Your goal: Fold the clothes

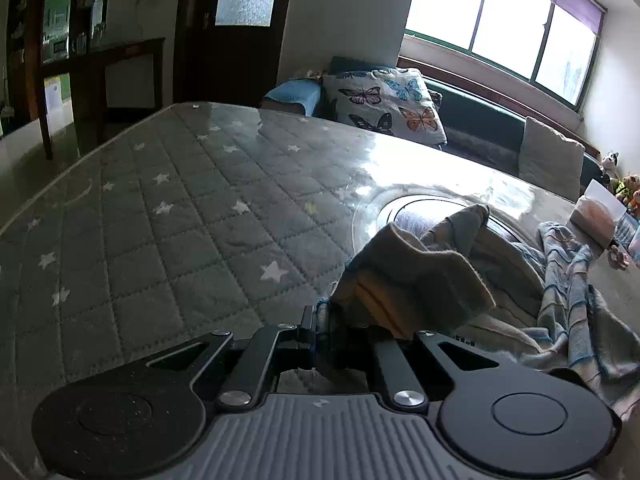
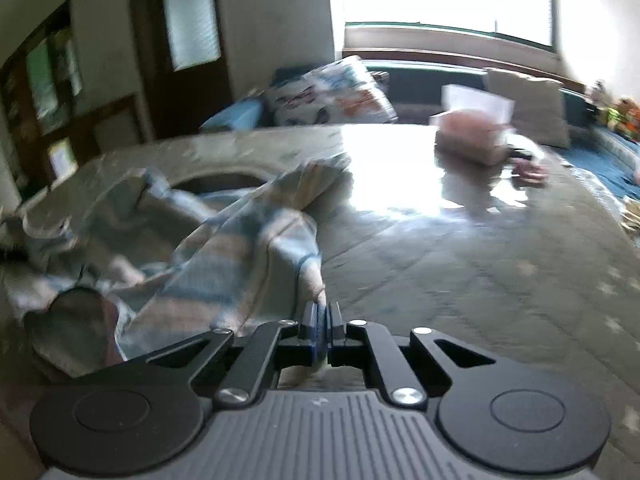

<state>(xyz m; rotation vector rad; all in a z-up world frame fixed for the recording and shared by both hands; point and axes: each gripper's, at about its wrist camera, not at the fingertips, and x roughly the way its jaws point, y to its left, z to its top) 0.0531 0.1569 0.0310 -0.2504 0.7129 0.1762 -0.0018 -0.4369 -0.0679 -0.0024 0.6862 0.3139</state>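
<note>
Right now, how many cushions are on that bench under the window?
2: a butterfly cushion at the bench's left end, a plain pale cushion further right. More may be hidden.

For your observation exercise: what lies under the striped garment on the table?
Under the striped garment lies the star-patterned quilted cover beneath a glossy clear sheet, and part of a round ring in the tabletop. The rest of the ring is covered by cloth.

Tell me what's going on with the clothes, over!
Left gripper shut on the striped garment. Right gripper shut on another edge of it. Garment crumpled on the quilted table, not folded yet. Tissue box sits beyond, clear of the cloth.
</note>
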